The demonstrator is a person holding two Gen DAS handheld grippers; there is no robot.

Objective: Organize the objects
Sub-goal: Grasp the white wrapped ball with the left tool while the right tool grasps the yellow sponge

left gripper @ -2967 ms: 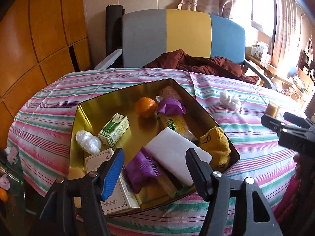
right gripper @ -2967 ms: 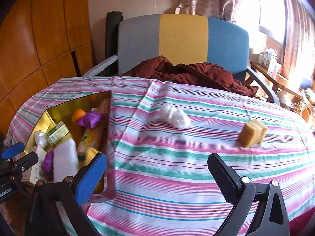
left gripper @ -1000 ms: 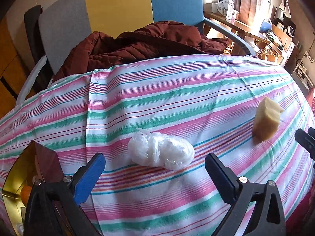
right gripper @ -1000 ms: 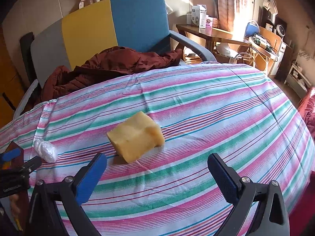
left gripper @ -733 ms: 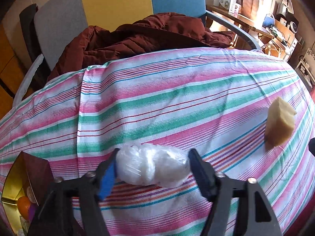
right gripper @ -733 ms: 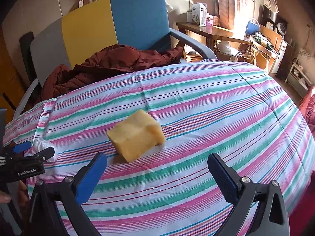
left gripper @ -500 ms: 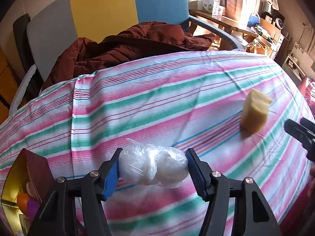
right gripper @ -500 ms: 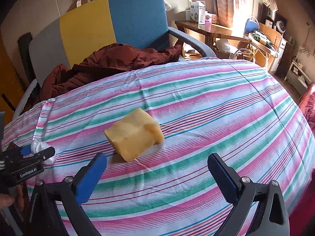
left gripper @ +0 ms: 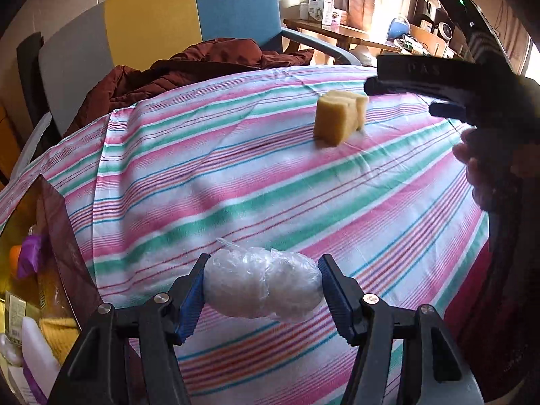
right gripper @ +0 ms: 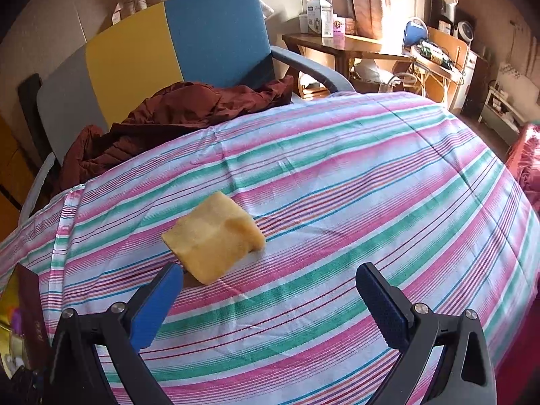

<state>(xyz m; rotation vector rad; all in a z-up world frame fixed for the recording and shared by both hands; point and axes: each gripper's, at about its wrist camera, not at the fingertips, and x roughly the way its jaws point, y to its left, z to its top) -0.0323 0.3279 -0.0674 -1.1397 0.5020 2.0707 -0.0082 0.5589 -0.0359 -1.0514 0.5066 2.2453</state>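
A crumpled white plastic bag bundle (left gripper: 261, 287) is pinched between the blue pads of my left gripper (left gripper: 263, 265), which is shut on it just above the striped tablecloth (left gripper: 236, 175). A yellow sponge block (right gripper: 212, 236) lies on the cloth; in the left wrist view the same sponge (left gripper: 337, 118) sits farther back. My right gripper (right gripper: 270, 271) stands open just short of the sponge, its left pad near the sponge's front corner, with nothing between its fingers. The gold tray (left gripper: 20, 209) with several items shows at the left edge.
A grey, yellow and blue chair (right gripper: 152, 60) with a maroon jacket (right gripper: 175, 114) stands behind the round table. A wooden side table (right gripper: 354, 47) with boxes is at the back right. A person's hand (left gripper: 472, 165) holds the right gripper at the right.
My left gripper closed on the plastic bag bundle, lifted it off the cloth and carried it back toward the tray. The right gripper stayed open and almost still by the sponge.
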